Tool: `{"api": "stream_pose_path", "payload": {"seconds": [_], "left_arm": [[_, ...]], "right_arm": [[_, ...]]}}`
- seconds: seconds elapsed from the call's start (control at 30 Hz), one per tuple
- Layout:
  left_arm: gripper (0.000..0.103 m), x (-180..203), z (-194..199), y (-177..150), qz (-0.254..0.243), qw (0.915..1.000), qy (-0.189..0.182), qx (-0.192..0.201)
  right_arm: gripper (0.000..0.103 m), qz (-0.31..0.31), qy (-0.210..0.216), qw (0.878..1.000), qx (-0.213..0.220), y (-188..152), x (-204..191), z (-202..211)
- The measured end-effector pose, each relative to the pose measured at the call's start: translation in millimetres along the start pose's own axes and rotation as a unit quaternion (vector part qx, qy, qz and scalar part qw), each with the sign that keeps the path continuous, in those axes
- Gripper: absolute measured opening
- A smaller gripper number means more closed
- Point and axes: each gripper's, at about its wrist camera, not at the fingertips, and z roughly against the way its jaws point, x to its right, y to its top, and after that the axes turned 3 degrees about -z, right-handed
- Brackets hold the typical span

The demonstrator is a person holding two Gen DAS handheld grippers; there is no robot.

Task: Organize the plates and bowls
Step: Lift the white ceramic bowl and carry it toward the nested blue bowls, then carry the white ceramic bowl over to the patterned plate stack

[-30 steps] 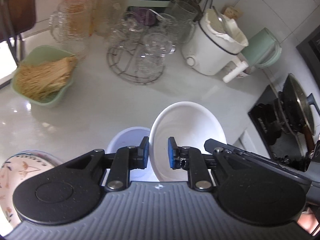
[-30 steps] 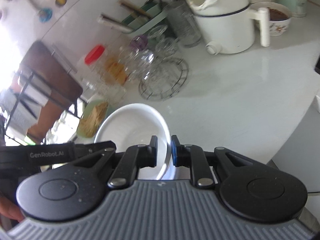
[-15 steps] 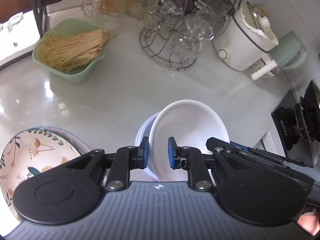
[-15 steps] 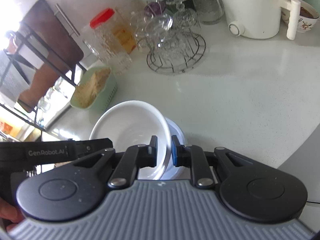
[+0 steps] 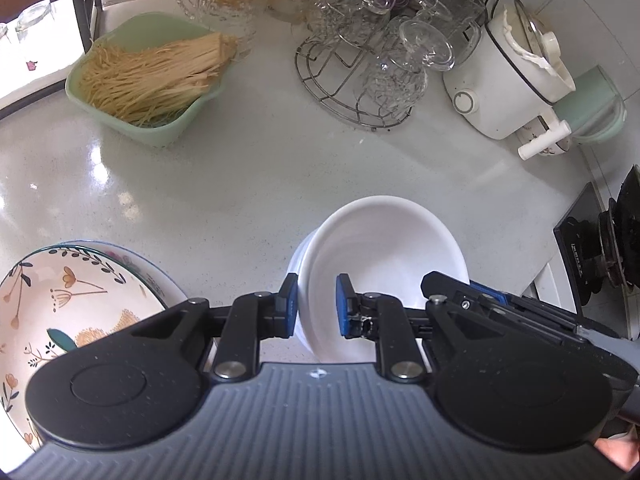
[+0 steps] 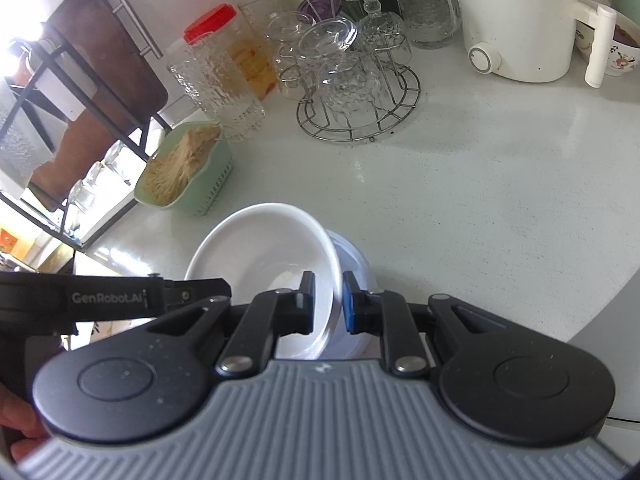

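Note:
A white bowl [image 5: 384,252] is held by both grippers over a pale blue-white bowl [image 5: 295,260] on the counter, nearly nested in it. My left gripper [image 5: 316,306] is shut on the white bowl's left rim. My right gripper [image 6: 327,306] is shut on its right rim; the white bowl [image 6: 256,252] and the lower bowl [image 6: 354,256] show in the right wrist view too. A floral plate [image 5: 60,308] lies at the lower left on a stack.
A green basket of noodles [image 5: 148,80] stands at the back left. A wire rack of glasses [image 5: 360,76], glass jars [image 6: 216,76], a white cooker [image 5: 508,84] and a green kettle [image 5: 592,108] line the back. A stove [image 5: 608,248] is at the right.
Both grippers have lowered the white bowl toward the counter, down onto the pale blue-white bowl. The floral plate has come into fuller view at the left.

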Motion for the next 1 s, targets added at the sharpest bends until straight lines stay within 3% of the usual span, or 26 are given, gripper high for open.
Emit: {"api": "stream_pose_path", "payload": {"seconds": [0.07, 0.13, 0.17, 0.3, 0.53, 0.8, 0.83, 0.87, 1.0], "left_arm": [[0.027, -0.9, -0.3, 0.6, 0.001, 1.0, -0.004, -0.005], [0.044, -1.1, 0.5, 1.0, -0.001, 1.0, -0.005, -0.002], [0.047, -0.4, 1.5, 1.0, -0.002, 1.0, -0.003, 0.001], [0.057, -1.4, 2.1, 2.5, -0.003, 1.0, -0.005, 0.003], [0.058, -4.0, -16.2, 6.0, -0.019, 0.9996, 0.008, -0.018], [0.058, -6.3, -40.0, -0.4, -0.027, 0.9984, 0.012, -0.048], [0.058, -6.7, -41.8, -1.6, -0.025, 0.9983, 0.009, -0.052], [0.058, -6.7, -43.2, -2.8, -0.024, 0.9982, 0.007, -0.055], [0.056, -7.4, -51.8, -5.1, -0.016, 0.9976, 0.006, -0.067]], "right_arm": [[0.019, 0.0, -0.003, 1.0, 0.003, 0.7, -0.2, 1.1], [0.033, -0.003, -0.006, 1.0, 0.01, 1.3, 1.3, 3.5], [0.041, -0.006, -0.004, 1.0, 0.015, 1.4, 2.4, 4.8], [0.042, -0.018, -0.005, 1.0, 0.021, 3.0, 7.7, 5.3], [0.042, -0.037, -0.03, 0.999, -0.01, 3.5, 22.4, -16.6], [0.04, -0.087, 0.001, 0.994, -0.067, -3.8, 38.1, -42.2], [0.037, -0.094, 0.006, 0.993, -0.074, -4.6, 40.6, -45.1], [0.026, -0.101, 0.01, 0.991, -0.083, -5.7, 43.0, -47.7], [0.018, -0.104, 0.009, 0.99, -0.09, -7.7, 42.3, -50.3]]}}
